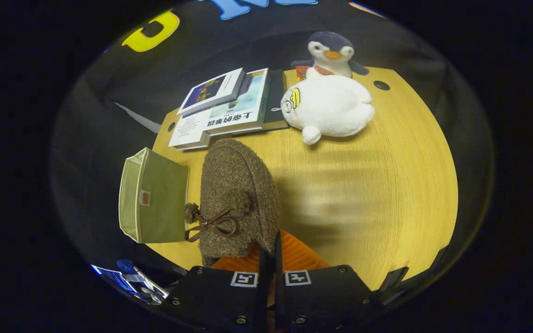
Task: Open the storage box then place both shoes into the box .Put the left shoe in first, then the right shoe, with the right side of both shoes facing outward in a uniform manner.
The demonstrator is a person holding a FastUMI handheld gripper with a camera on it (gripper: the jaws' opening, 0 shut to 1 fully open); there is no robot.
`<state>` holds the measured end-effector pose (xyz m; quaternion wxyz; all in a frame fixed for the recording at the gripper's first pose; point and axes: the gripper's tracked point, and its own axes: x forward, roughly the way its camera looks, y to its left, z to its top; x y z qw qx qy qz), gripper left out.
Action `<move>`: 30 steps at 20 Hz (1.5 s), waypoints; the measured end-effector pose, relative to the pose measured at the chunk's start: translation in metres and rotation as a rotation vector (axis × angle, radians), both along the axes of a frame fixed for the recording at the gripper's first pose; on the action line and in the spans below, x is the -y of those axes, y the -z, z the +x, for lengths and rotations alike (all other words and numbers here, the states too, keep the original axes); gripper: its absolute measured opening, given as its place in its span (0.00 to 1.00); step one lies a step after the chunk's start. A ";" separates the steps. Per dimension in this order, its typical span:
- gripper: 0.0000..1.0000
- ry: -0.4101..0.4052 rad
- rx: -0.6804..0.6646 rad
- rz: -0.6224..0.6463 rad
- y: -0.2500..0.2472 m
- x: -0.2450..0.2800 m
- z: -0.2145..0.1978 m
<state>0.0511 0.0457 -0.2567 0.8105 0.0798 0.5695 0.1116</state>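
Observation:
A brown fuzzy shoe point(238, 194) with a ribbon bow and two pom-poms hangs just ahead of my gripper point(271, 243), toe pointing away. The two fingers are pressed close together on the shoe's rear rim, so the gripper is shut on it. To the left of the shoe an olive-green fabric storage box point(155, 199) stands at the left edge of the wooden table point(387, 185). Its flat face with a small label is turned toward me, and I cannot see into it. The shoe covers part of the box's right edge.
Beyond the shoe lies a stack of books point(222, 106) at the table's far side. A white plush toy point(326, 108) lies to their right, with a penguin plush point(333, 51) behind it. Bare tabletop stretches to the right of the shoe.

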 end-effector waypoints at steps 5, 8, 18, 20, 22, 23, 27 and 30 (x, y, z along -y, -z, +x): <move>0.07 -0.083 0.030 -0.008 -0.026 -0.041 0.007; 0.07 -0.137 0.044 -0.014 -0.038 -0.067 0.010; 0.07 -0.295 0.045 0.014 -0.057 -0.176 0.023; 0.07 -0.330 0.046 0.023 -0.058 -0.204 0.027; 0.07 -0.361 0.046 0.046 -0.063 -0.235 0.029; 0.07 -0.367 0.053 0.051 -0.065 -0.249 0.032; 0.07 -0.387 0.051 0.052 -0.063 -0.301 0.033; 0.07 -0.409 0.026 0.043 -0.049 -0.336 0.031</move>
